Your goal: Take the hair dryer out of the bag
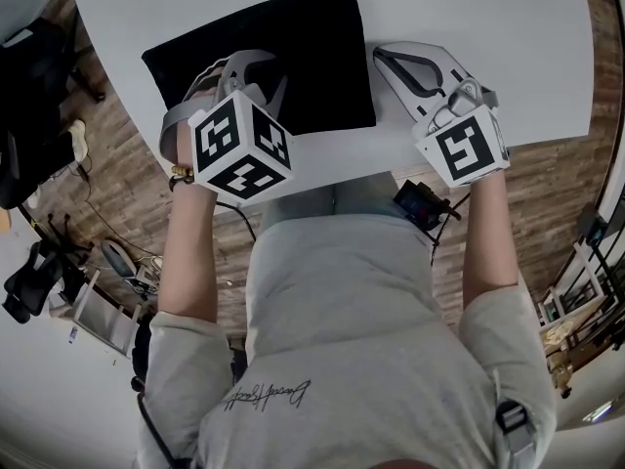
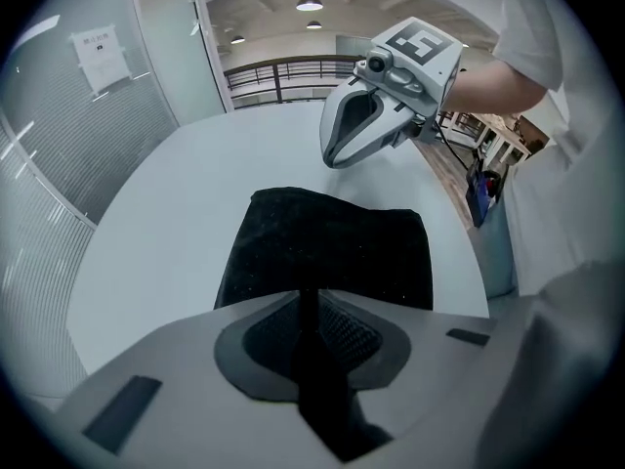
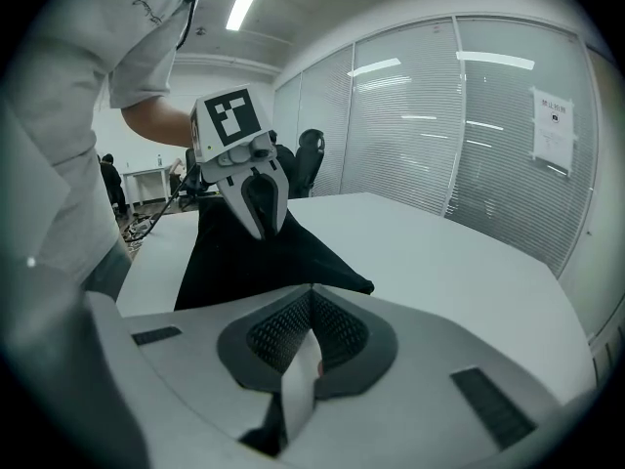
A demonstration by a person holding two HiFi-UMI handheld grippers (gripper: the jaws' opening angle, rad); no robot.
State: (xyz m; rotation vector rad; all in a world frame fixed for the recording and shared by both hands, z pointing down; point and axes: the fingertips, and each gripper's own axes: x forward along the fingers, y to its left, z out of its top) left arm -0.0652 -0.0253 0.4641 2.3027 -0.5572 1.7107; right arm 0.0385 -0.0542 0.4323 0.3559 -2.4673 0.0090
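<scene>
A flat black bag (image 1: 303, 37) lies on the white table (image 1: 479, 8), and no hair dryer shows in any view. My left gripper (image 1: 269, 71) points steeply down over the bag's near left part. Its jaws stand a little apart with a dark slit between them (image 2: 308, 296), and I cannot make out anything gripped. The bag (image 2: 332, 242) spreads just beyond them. My right gripper (image 1: 381, 55) hovers over bare table right of the bag, shut and empty (image 3: 311, 291). From there the bag (image 3: 244, 257) and the left gripper (image 3: 262, 231) lie ahead.
The table's near edge runs just below both grippers, with wood floor (image 1: 547, 174) beyond it. A black office chair (image 1: 29, 96) and cables stand to the left. A glass wall with blinds (image 3: 459, 125) lines the far side. A black device (image 1: 420, 203) hangs at the person's waist.
</scene>
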